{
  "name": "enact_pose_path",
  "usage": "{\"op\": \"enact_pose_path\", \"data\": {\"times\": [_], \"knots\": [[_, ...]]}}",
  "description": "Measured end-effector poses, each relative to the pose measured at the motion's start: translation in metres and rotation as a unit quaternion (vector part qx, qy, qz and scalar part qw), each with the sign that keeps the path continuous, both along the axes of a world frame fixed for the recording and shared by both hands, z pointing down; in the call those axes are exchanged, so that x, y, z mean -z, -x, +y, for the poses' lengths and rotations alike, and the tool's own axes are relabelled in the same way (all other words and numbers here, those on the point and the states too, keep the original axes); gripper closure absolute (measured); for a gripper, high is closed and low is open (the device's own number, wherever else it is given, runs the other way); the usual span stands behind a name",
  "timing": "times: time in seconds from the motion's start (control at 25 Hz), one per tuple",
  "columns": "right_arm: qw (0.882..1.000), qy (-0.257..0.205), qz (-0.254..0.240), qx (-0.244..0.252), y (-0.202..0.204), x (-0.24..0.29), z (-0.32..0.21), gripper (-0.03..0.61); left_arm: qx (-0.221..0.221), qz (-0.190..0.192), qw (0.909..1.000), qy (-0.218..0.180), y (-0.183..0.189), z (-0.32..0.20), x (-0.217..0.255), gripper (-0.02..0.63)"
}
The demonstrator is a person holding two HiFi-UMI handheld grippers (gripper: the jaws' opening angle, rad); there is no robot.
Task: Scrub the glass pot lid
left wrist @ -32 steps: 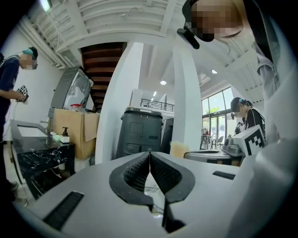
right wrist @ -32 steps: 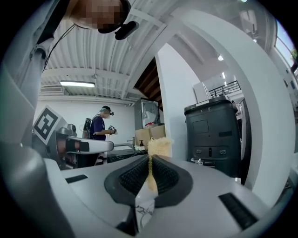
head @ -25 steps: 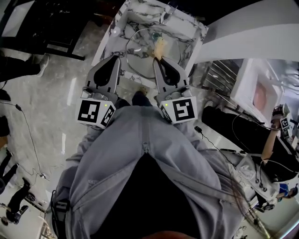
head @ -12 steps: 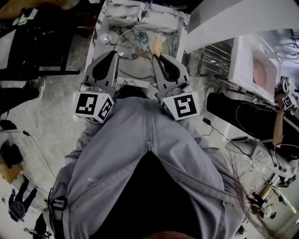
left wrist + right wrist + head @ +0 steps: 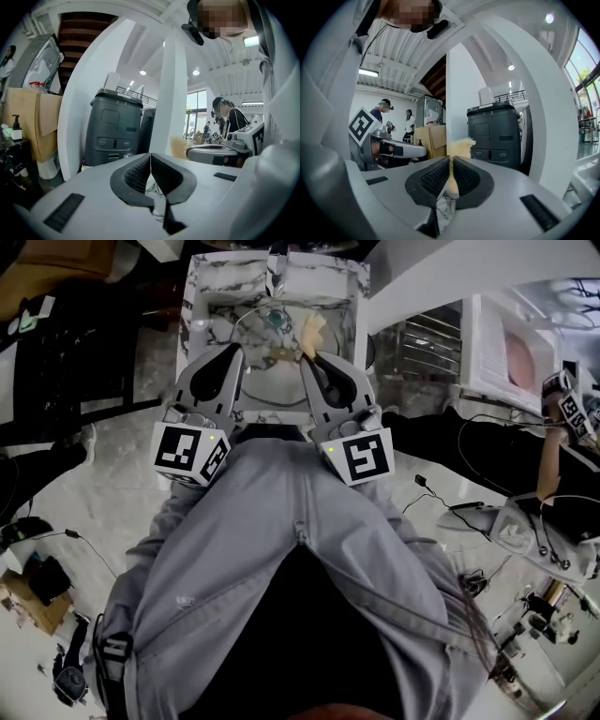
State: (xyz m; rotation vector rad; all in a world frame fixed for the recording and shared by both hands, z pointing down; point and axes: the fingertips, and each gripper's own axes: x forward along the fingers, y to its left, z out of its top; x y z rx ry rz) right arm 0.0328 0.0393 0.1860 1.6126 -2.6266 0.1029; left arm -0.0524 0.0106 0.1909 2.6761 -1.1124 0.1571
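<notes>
Head view: marble sink (image 5: 192, 298) at 12 o'clock, pale floor around it. The glass pot lid (image 5: 274, 360) lies in the basin. The left gripper (image 5: 233, 350) is at the lid's 9 o'clock, the right gripper (image 5: 307, 359) at its 3 o'clock with a yellow sponge (image 5: 313, 332) at its tip.

Left gripper view: white columns and a grey cabinet (image 5: 112, 129) behind. Jaws clenched, nothing between them.

Right gripper view: same hall. Jaws clamped on the sponge.

Judgement: sponge ready and lid in place, but contact can't be confirmed. The scrubbing seems largely left to do.

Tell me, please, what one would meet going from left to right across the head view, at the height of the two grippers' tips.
left gripper → right gripper → metal rack → white box
</notes>
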Motion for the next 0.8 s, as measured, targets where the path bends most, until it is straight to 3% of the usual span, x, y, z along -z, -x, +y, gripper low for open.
{"op": "enact_pose_path", "data": {"times": [0.4,0.8], "knots": [[0.999,0.043,0.022,-0.004,0.029,-0.059,-0.054,0.535,-0.027,-0.007,0.9980,0.056,0.017,-0.045,-0.067,0.595],[0.995,0.088,0.043,0.030,0.048,-0.143,-0.092,0.535,-0.020,-0.023,0.9931,0.113,0.031,-0.080,-0.164,0.595]]}}
